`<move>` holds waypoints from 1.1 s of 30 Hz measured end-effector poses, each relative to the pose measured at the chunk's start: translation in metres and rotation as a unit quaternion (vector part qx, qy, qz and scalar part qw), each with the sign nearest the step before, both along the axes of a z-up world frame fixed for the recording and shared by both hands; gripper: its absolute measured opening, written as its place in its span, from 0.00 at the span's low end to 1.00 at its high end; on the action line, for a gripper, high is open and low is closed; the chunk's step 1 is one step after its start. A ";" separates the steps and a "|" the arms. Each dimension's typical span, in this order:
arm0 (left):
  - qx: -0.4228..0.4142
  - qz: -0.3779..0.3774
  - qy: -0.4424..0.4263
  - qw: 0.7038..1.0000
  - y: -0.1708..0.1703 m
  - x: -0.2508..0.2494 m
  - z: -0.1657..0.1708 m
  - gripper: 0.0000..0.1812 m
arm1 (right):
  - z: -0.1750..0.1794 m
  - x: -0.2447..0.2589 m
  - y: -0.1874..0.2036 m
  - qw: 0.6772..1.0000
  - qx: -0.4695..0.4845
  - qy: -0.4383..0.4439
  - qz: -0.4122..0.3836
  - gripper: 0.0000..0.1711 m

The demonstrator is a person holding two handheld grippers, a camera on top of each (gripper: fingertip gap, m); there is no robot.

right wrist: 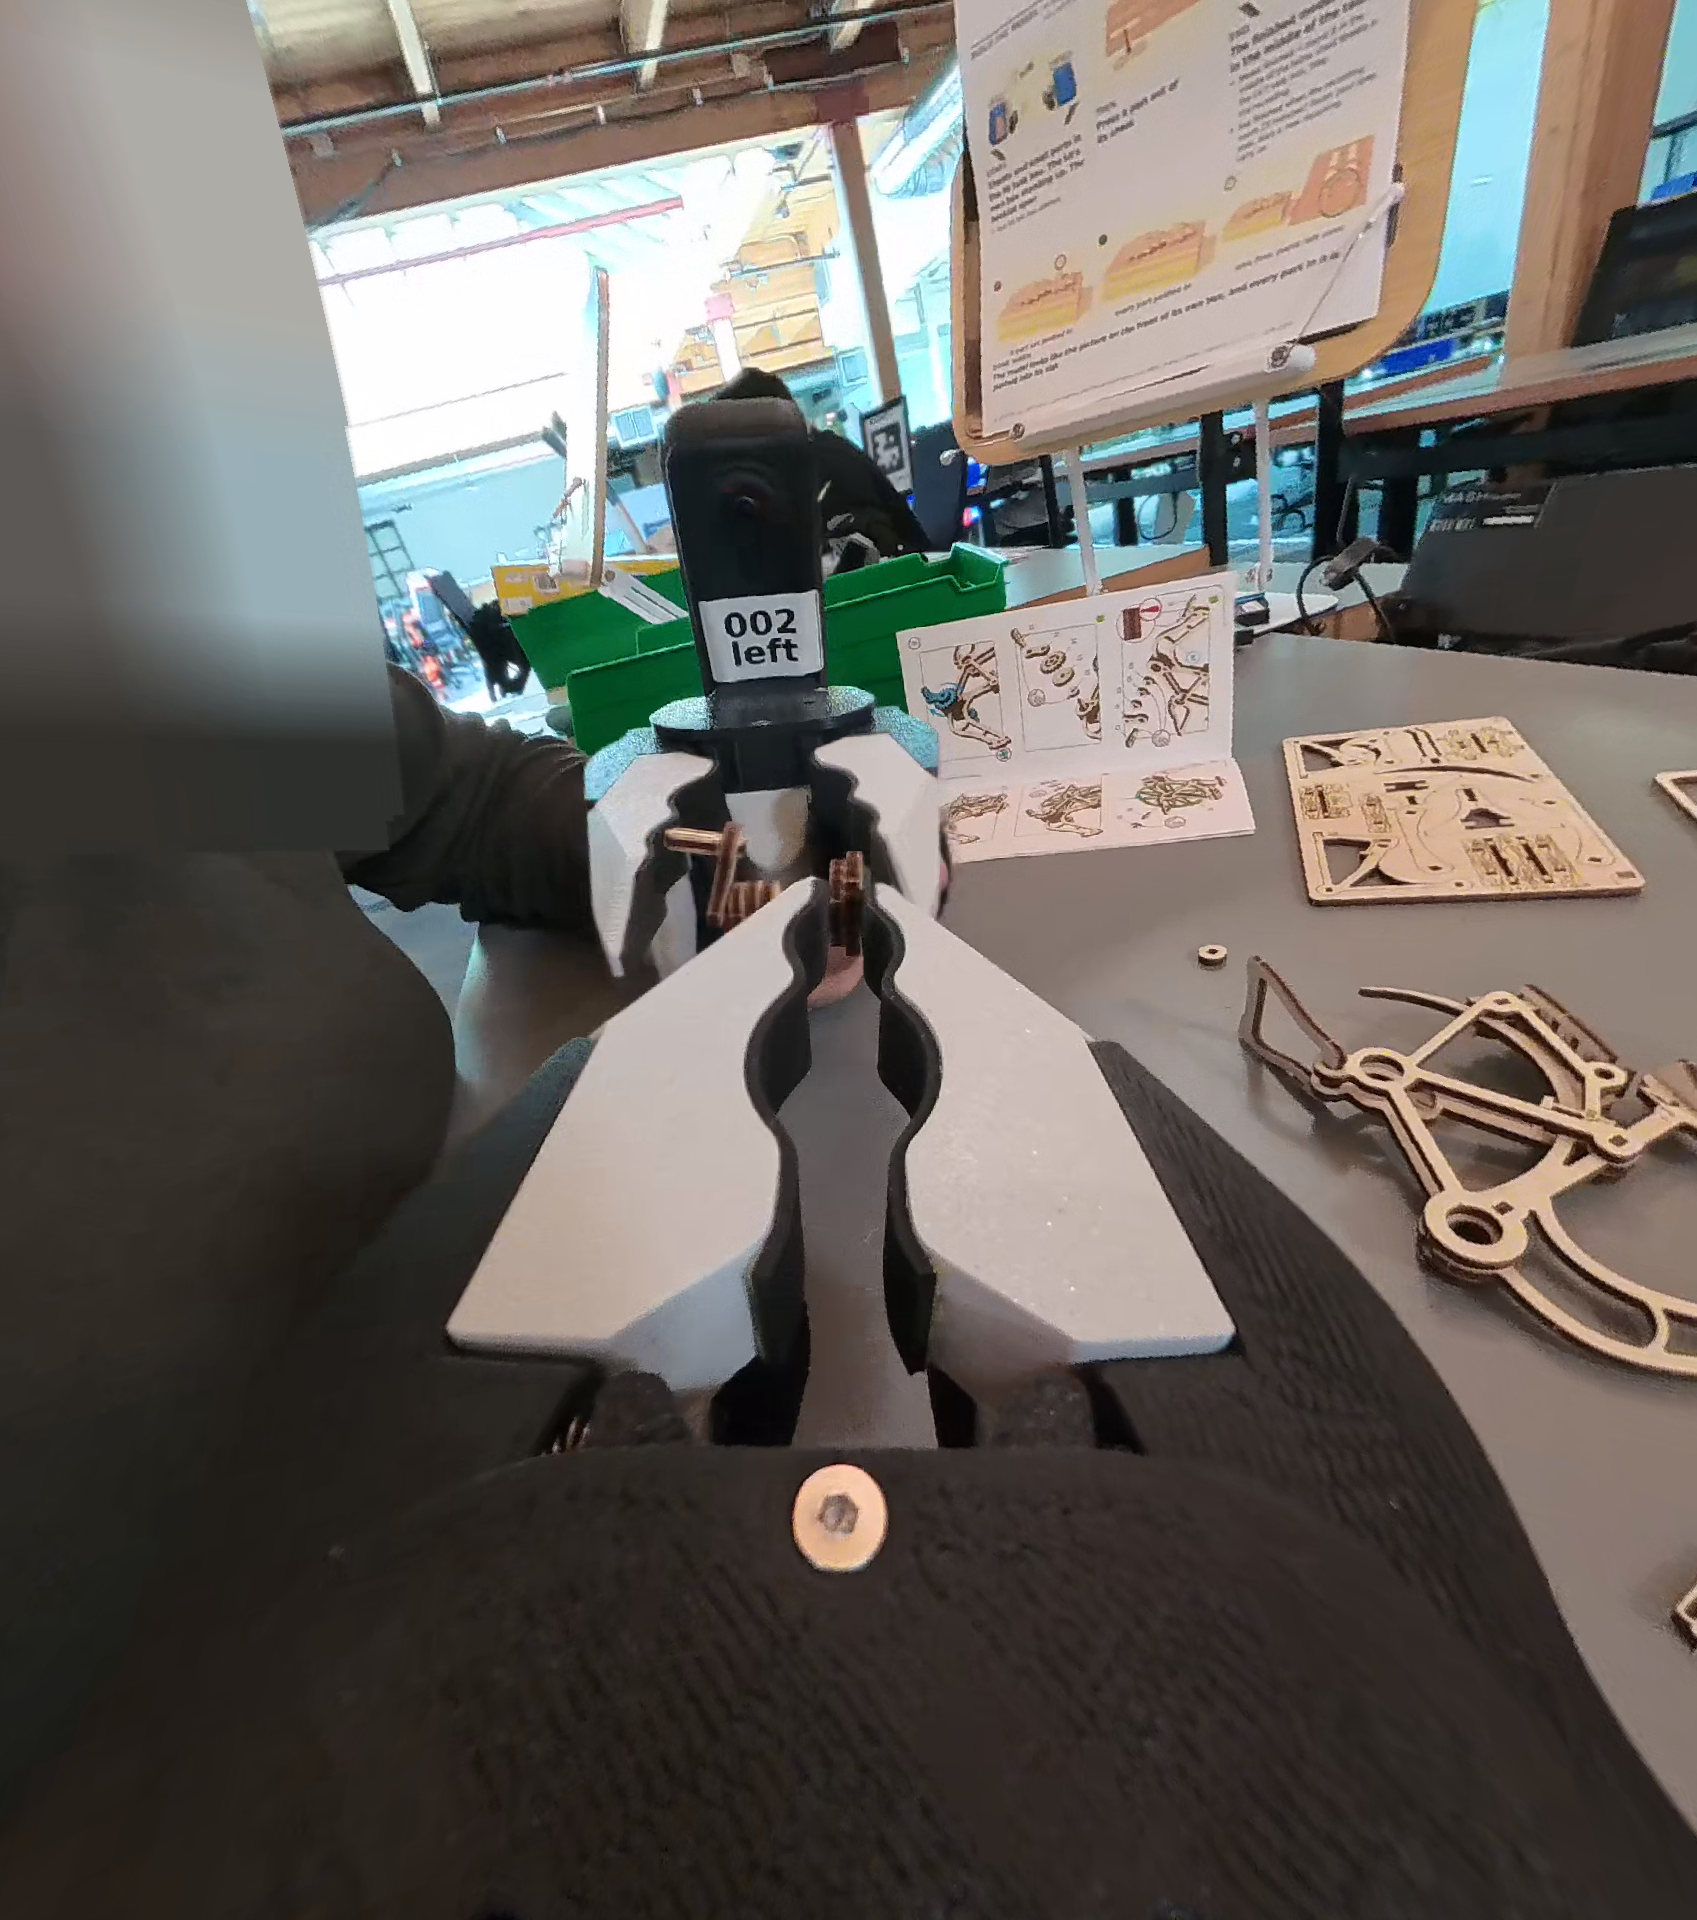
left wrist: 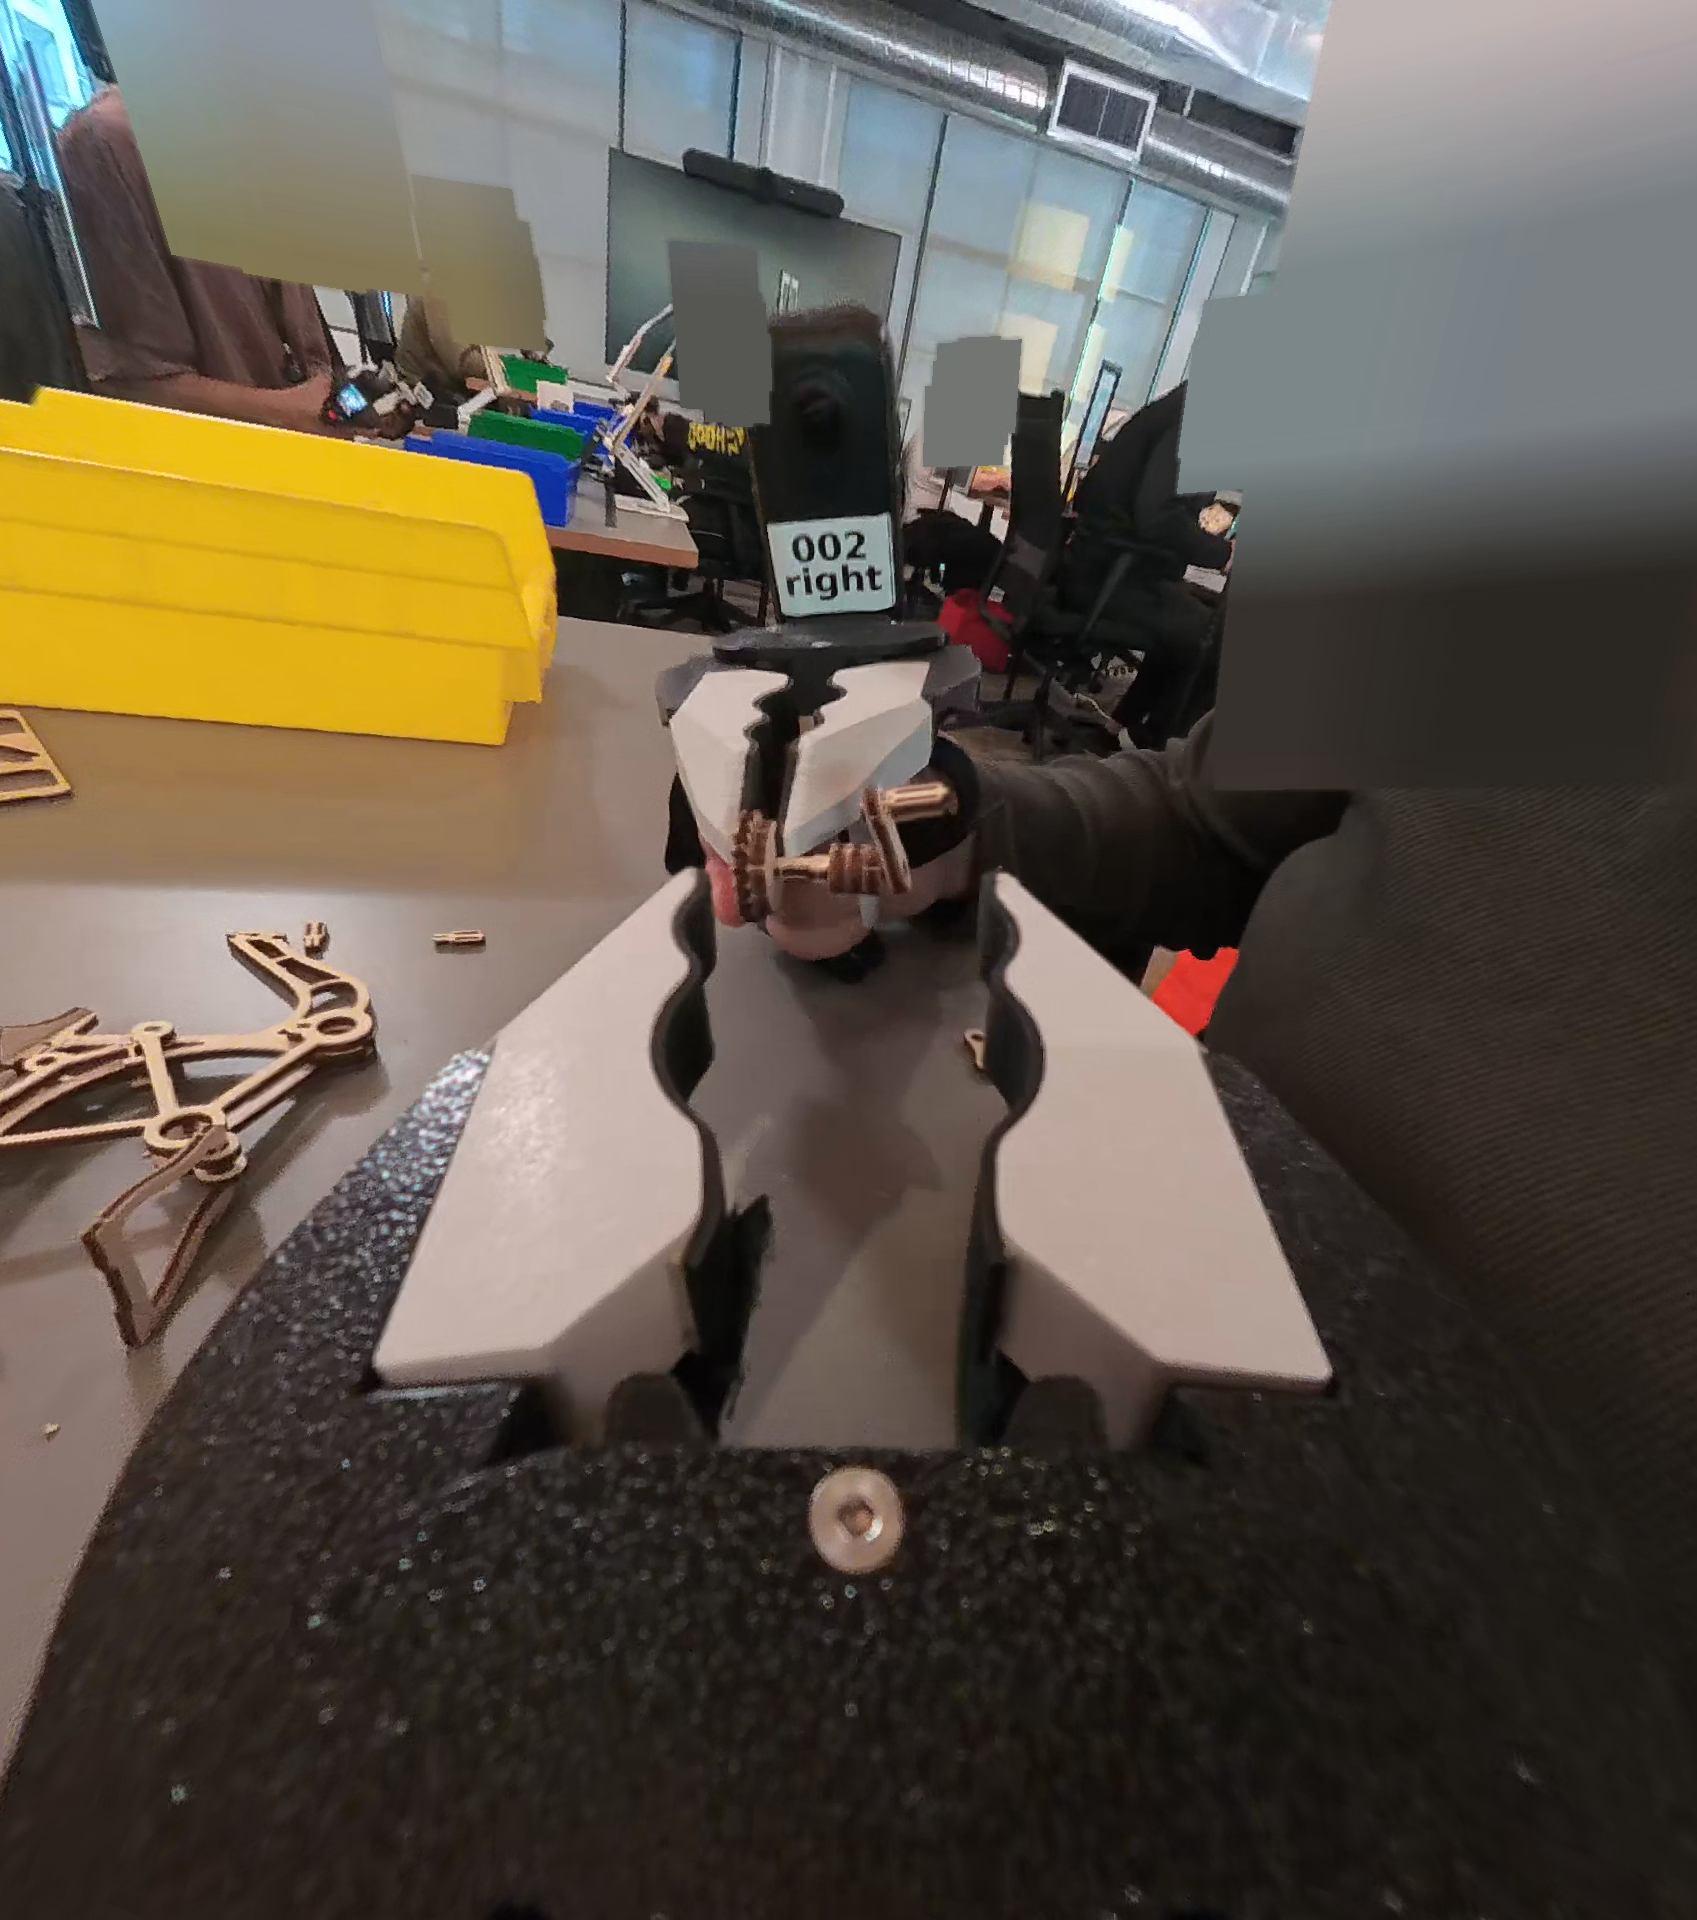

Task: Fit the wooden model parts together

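Above the grey table, right gripper clenches a wooden crank assembly. Left gripper stands released, facing it.

a white label on one black camera mount, another white label on a second mount; a printed instruction sheet and a leaflet.

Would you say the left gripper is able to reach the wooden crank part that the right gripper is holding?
Probably yes: the left gripper is open, and the wooden crank part sits just beyond its fingers, nothing between them.
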State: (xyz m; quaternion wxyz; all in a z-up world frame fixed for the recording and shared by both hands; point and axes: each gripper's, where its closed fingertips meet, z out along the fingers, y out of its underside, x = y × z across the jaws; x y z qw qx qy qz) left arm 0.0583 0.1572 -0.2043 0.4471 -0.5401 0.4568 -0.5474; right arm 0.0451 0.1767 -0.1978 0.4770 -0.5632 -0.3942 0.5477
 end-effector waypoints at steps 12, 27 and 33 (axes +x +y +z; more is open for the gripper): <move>-0.006 -0.009 -0.022 1.000 0.001 -0.008 0.007 0.16 | 0.002 -0.002 -0.005 0.999 0.039 -0.004 -0.004 0.02; 0.060 0.005 -0.016 0.998 0.000 -0.013 0.008 0.15 | 0.002 -0.007 -0.021 0.993 0.116 -0.016 0.015 0.22; 0.071 0.008 -0.008 0.997 0.000 -0.012 0.005 0.15 | 0.001 -0.006 -0.018 0.986 0.162 -0.030 -0.013 0.18</move>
